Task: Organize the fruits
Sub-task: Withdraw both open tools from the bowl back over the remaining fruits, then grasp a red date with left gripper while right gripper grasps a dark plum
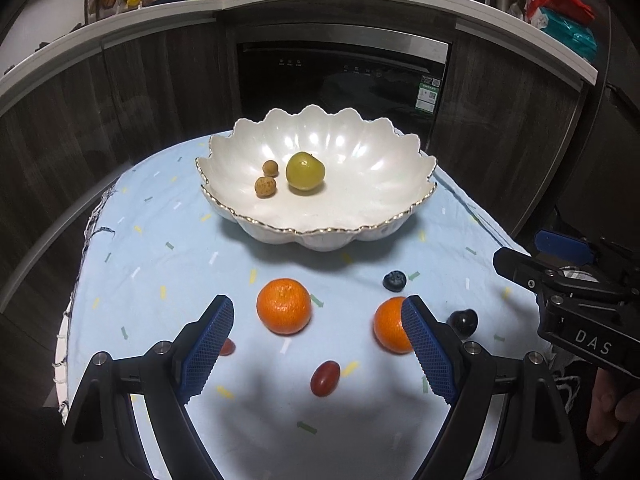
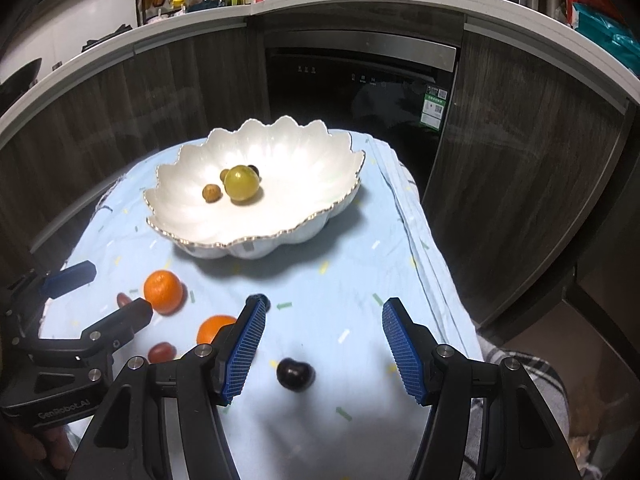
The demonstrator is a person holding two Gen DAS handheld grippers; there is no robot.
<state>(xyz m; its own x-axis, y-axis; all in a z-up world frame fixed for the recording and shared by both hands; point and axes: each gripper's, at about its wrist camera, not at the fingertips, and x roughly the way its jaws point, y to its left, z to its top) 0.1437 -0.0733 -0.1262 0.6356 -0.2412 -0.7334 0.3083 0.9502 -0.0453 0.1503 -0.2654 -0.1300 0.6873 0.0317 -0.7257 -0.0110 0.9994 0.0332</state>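
The left gripper's right finger point(image 1: 426, 350) hides part of one orange point(image 1: 390, 326).

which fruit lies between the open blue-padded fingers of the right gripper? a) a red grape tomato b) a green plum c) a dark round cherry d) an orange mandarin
c: in the right wrist view the dark round cherry lies on the pale blue cloth between the right gripper fingers, untouched.

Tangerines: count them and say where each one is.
2. The left tangerine lies on the cloth before the bowl; the right tangerine is partly behind a left gripper finger. Others could be hidden.
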